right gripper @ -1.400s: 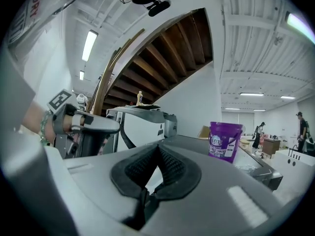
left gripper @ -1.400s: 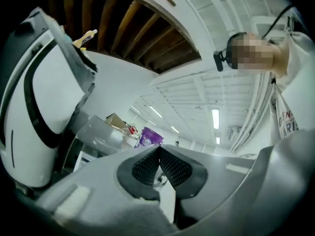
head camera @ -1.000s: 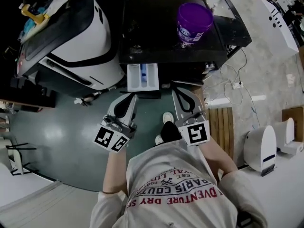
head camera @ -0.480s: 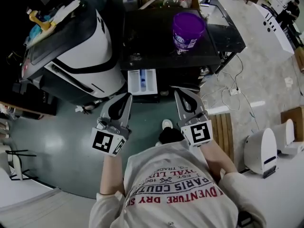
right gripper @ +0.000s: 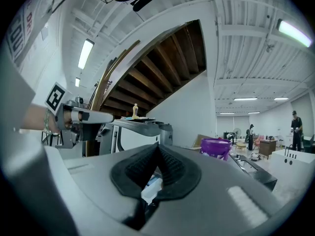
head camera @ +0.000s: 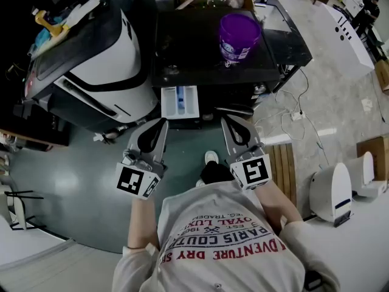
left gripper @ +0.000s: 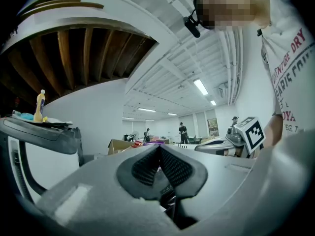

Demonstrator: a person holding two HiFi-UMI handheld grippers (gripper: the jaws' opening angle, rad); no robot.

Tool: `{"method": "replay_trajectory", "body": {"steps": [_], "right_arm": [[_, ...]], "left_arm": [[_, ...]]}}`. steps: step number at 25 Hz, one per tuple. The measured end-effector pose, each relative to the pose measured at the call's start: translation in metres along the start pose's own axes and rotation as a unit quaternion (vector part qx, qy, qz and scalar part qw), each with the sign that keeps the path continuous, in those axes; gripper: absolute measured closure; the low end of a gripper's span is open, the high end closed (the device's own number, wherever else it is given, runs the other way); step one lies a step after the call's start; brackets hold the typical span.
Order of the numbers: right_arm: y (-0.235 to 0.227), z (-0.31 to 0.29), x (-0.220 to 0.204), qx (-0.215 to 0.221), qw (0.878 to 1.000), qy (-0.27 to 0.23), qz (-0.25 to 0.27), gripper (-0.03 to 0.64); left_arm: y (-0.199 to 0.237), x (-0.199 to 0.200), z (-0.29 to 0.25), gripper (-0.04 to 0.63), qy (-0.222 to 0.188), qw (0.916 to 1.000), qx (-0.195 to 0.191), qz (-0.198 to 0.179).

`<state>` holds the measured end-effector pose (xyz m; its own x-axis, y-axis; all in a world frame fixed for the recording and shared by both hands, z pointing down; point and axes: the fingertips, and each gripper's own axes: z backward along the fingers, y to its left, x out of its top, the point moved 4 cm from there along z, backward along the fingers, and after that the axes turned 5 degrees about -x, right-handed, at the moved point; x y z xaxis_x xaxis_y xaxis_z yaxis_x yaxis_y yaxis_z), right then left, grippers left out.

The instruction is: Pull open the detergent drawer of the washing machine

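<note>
In the head view the white detergent drawer sticks out open from the front of the black washing machine, its blue-marked compartments showing. My left gripper hangs just below the drawer's left corner, jaws shut and empty. My right gripper hovers to the drawer's lower right, also shut with nothing held. Neither touches the drawer. The left gripper view shows the black pads pressed together. In the right gripper view the pads meet, and a bit of the white drawer shows below them.
A purple bucket stands on the machine's top. A white and black appliance with a yellow bottle sits at the left. Cables and a wooden slat board lie at the right, near a white device.
Both grippers have risen a little and stand slightly apart from the drawer. The left gripper has rolled, its marker cube now squarer to the camera. The drawer stays open.
</note>
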<state>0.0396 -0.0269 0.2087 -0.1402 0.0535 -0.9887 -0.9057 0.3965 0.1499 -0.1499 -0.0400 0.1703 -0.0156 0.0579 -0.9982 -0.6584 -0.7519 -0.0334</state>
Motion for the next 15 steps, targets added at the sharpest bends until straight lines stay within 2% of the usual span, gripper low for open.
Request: {"method": "replay_trajectory", "body": {"steps": [15], "right_arm": [[0.0087, -0.0022, 0.0, 0.005, 1.0, 0.001, -0.005, 0.617]], "left_arm": [[-0.0029, -0.007, 0.0042, 0.604, 0.003, 0.9999, -0.006, 0.01]]}}
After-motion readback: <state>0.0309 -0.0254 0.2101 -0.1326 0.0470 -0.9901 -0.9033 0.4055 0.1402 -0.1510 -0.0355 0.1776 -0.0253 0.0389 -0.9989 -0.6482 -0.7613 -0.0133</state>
